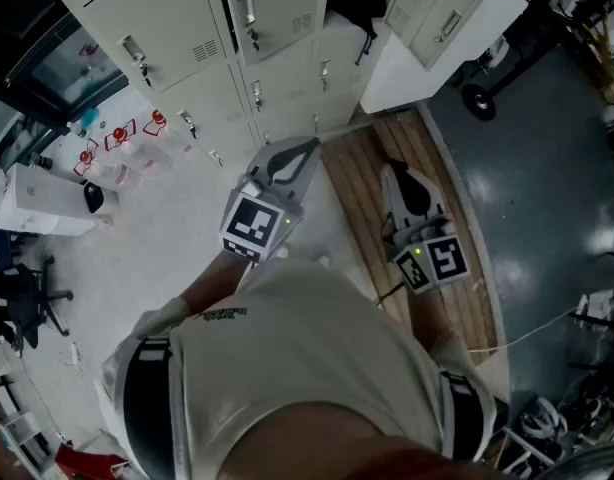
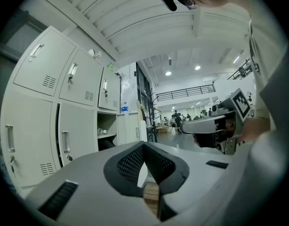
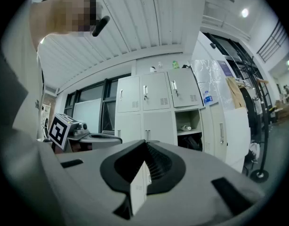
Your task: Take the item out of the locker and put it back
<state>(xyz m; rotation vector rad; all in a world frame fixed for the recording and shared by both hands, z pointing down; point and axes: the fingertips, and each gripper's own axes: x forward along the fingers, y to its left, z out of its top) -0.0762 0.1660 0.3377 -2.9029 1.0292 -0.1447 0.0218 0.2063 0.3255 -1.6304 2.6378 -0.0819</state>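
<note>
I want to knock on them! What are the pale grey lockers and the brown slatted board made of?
Pale grey lockers: probably painted sheet metal, smooth, with punched vent slots and shiny handles. Brown slatted board: looks like bare wood, showing plank seams.

The lockers (image 1: 177, 18) are cream-white, the planked pallet (image 1: 352, 178) pale brown, the floor (image 1: 547, 188) glossy dark blue-grey.
</note>
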